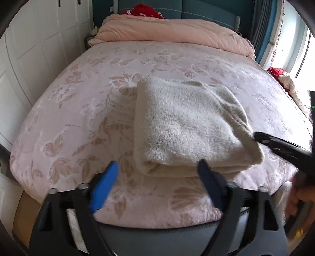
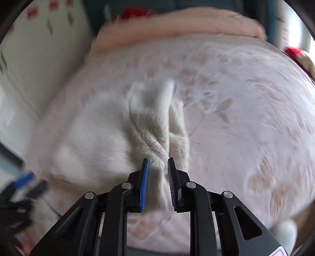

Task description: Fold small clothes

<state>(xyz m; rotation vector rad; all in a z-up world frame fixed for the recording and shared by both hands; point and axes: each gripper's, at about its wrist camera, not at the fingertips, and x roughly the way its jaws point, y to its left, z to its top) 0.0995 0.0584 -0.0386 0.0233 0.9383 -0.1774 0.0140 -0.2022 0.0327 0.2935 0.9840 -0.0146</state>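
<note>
A fluffy cream-white garment [image 1: 189, 126] lies folded into a thick rectangle on the pink floral bedspread [image 1: 82, 118]. My left gripper [image 1: 157, 167] is open and empty, its fingers just short of the garment's near edge. My right gripper [image 2: 158, 163] is narrowly closed on a bunched edge of the same garment [image 2: 149, 128]; fabric fills the gap between its pads. In the left wrist view the right gripper [image 1: 258, 135] touches the garment's right side. The right wrist view is blurred by motion.
A rolled peach duvet [image 1: 177, 29] lies across the head of the bed, with a red item [image 1: 145, 9] behind it. White wardrobe doors [image 1: 39, 49] stand left. A red and cream bundle [image 1: 283, 78] sits at the bed's right edge by the window.
</note>
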